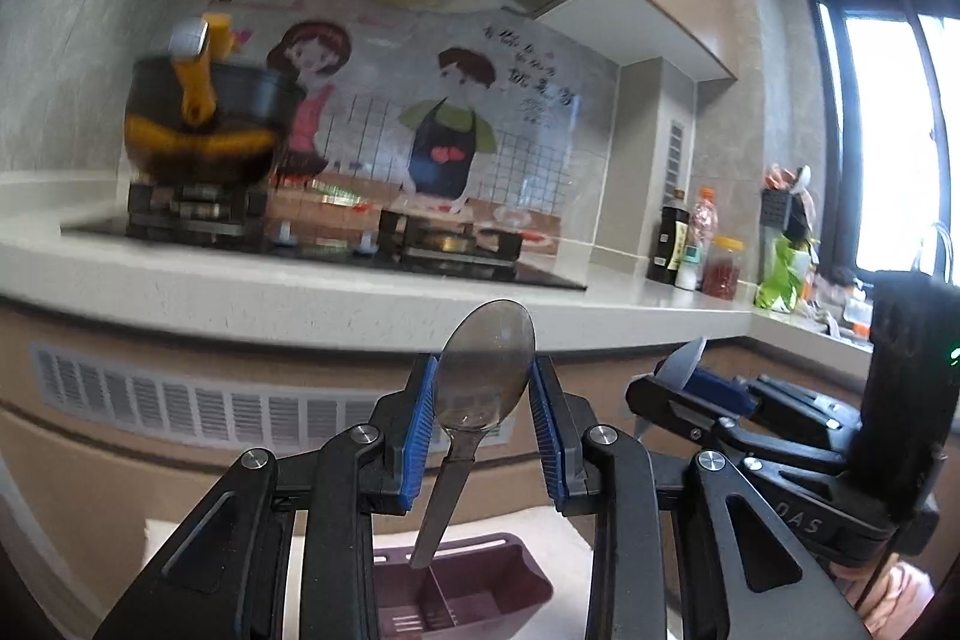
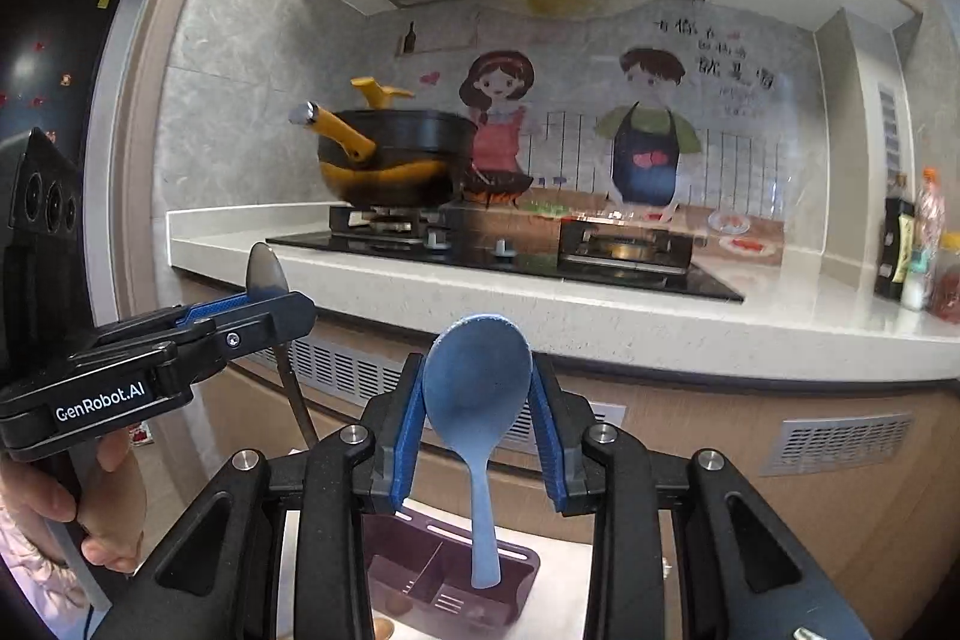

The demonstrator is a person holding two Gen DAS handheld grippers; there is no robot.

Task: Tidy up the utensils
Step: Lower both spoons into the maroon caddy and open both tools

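My left gripper [image 1: 483,359] is shut on the bowl of a metal spoon [image 1: 480,394], whose handle hangs down over a maroon divided utensil holder [image 1: 528,580]. To its right, my right gripper [image 1: 690,370] grips a blue spoon [image 1: 683,361] seen edge-on. In the right wrist view, the right gripper [image 2: 477,358] is shut on the blue spoon's [image 2: 477,388] bowl, and the handle's tip hangs over the holder [image 2: 522,562]. The left gripper [image 2: 264,301] at the left holds the metal spoon [image 2: 264,271], with a hand below it.
A white counter [image 2: 600,316] runs across ahead with a black gas hob [image 2: 510,256] and a black and yellow pot [image 2: 390,160]. Bottles and jars [image 1: 690,250] stand at the counter's right end. Cabinet fronts with vent grilles [image 1: 180,400] lie below.
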